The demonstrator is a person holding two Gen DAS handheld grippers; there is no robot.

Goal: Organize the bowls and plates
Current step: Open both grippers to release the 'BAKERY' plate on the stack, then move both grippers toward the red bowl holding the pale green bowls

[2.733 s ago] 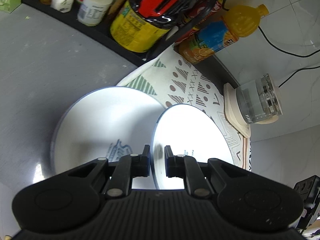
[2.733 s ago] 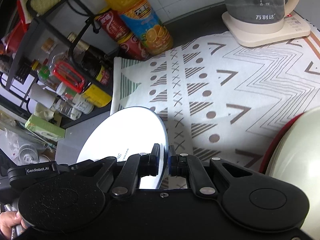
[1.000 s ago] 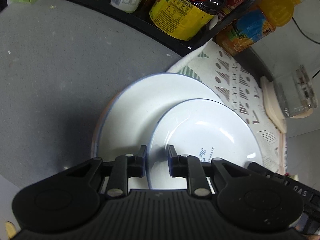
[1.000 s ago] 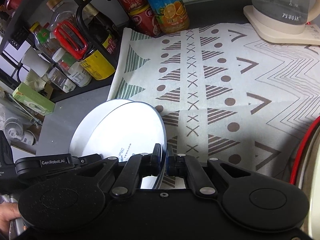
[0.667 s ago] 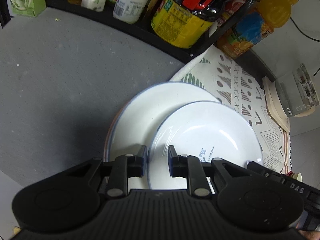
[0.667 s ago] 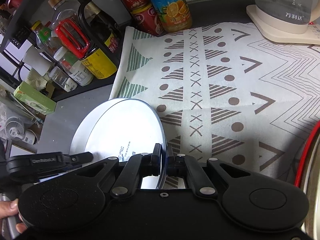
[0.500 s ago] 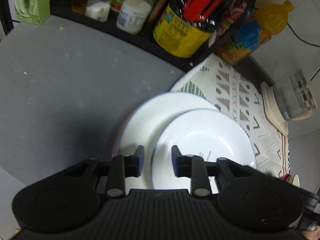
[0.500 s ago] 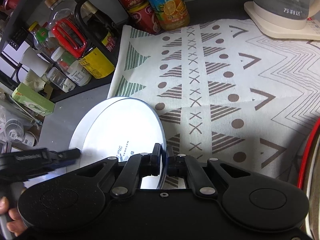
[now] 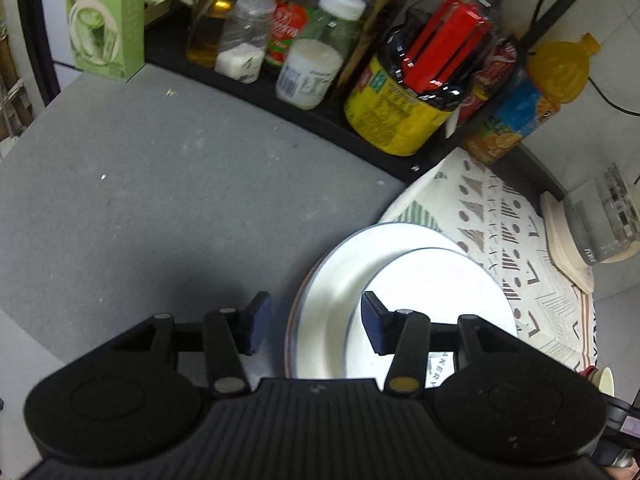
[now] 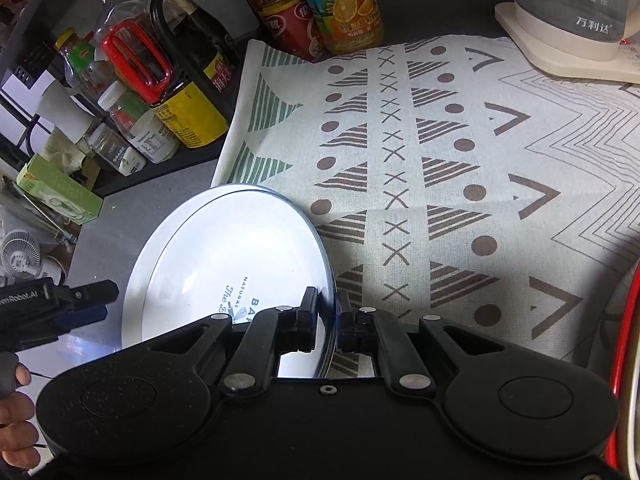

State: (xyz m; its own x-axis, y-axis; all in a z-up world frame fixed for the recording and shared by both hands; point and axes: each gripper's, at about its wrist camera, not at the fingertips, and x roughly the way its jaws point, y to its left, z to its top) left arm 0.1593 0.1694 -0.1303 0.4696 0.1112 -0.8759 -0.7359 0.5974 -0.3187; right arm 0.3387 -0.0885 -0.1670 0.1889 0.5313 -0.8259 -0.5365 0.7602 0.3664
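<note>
counter [image 9: 160,208]: we see grey, speckled
cloth [image 10: 460,168]: patterned, over counter's right part
rack [image 9: 304,116]: black, w/ bottles & jars
wall [image 9: 616,40]: white tile

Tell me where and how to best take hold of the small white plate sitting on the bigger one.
Probably by its rim. The small white plate is shallow and flat, so only the thin edge fits between two fingers. The right hand-held gripper already pinches the near edge this way. Come from the patterned cloth side, since bottles crowd the far side.
</note>
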